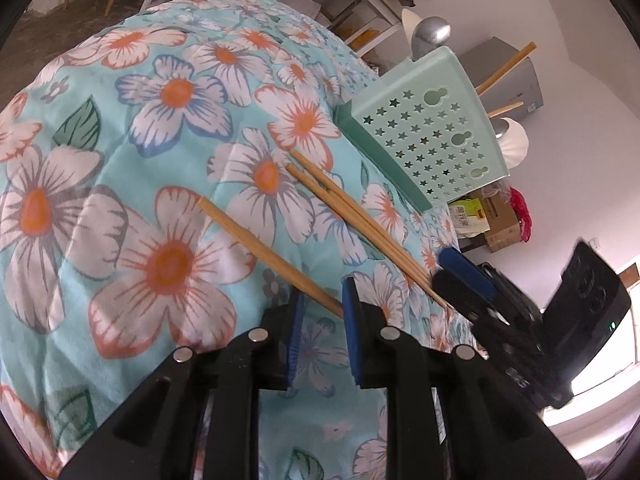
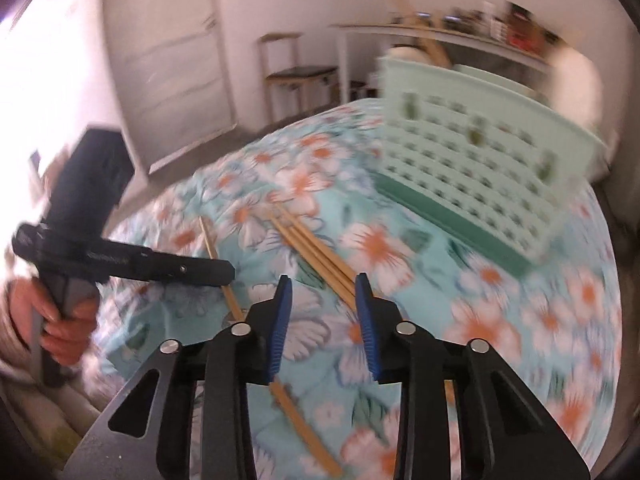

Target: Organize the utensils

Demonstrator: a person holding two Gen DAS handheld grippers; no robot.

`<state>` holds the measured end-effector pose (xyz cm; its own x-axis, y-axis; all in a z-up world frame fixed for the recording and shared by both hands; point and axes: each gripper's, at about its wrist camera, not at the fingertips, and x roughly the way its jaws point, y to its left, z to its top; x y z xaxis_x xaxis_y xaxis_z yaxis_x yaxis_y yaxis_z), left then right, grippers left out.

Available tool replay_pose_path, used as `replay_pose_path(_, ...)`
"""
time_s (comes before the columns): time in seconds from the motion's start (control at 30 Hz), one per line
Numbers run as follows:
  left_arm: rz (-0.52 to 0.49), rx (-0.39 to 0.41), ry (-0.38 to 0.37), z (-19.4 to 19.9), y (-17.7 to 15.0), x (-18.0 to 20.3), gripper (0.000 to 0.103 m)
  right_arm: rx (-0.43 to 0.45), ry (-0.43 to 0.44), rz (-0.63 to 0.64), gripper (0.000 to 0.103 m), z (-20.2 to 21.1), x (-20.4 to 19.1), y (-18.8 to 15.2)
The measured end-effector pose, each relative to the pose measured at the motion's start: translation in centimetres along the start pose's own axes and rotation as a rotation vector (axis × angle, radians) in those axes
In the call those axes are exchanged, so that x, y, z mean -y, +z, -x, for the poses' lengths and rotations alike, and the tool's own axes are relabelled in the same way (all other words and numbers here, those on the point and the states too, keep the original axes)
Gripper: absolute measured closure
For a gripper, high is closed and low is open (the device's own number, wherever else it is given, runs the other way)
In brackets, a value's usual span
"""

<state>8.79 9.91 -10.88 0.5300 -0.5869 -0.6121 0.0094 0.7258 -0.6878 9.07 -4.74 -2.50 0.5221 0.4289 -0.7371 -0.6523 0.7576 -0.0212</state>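
Note:
A single wooden chopstick [image 1: 264,250] lies slanted on the floral cloth [image 1: 120,160]; its near end runs under the right finger of my left gripper [image 1: 324,288], whose blue pads stand apart with only cloth between them. A bundle of chopsticks [image 2: 316,254] lies beside it, pointing at the right pad of my right gripper [image 2: 323,278], which is open above them. The left wrist view shows the right gripper [image 1: 442,268] at the bundle's [image 1: 360,216] near tips. A mint-green star-holed utensil holder [image 1: 432,136] [image 2: 480,160] stands behind, with spoons and chopsticks in it.
A person's hand [image 2: 64,320] grips the left gripper's [image 2: 224,274] handle. Another chopstick [image 2: 304,428] lies under the right gripper. The cloth drops away past the holder. Boxes [image 1: 496,220], a chair [image 2: 296,72] and a white shelf [image 2: 440,36] stand beyond.

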Motion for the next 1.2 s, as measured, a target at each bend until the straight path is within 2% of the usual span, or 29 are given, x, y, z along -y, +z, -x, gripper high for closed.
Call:
replay_pose_path(0.13,-0.009,0.005,-0.03,0.0,-0.2,-0.4,0.085,-0.047,0.01,0.106,0.081,-2.2,-0.5,1.3)
replay_pose_path(0.47,-0.021,0.014,-0.065,0.2,-0.3,-0.8,0.085,-0.132,-0.013,0.261,0.081,-5.7,-1.9,1.9)
replay_pose_path(0.57,-0.019,0.016,-0.069,0.2,-0.4,-0.9,0.085,-0.133,-0.036,0.309,0.081,-6.0,-2.6,1.8)
replay_pose_path(0.67,-0.018,0.02,-0.07,0.2,-0.5,-0.9,0.085,-0.131,-0.051,0.323,0.086,-6.2,-2.7,1.8)
replay_pose_path(0.73,-0.016,0.021,-0.07,0.2,-0.5,-0.9,0.084,-0.129,-0.063,0.325,0.093,-6.2,-2.6,1.8)
replay_pose_path(0.97,-0.016,0.023,-0.071,0.2,-0.5,-0.9,0.085,-0.102,-0.058,0.271,0.097,-5.1,-1.9,2.3)
replay_pose_path(1.2,-0.012,0.024,-0.065,0.1,-0.5,-0.9,0.084,-0.047,-0.075,0.121,0.098,-2.5,0.0,2.8)
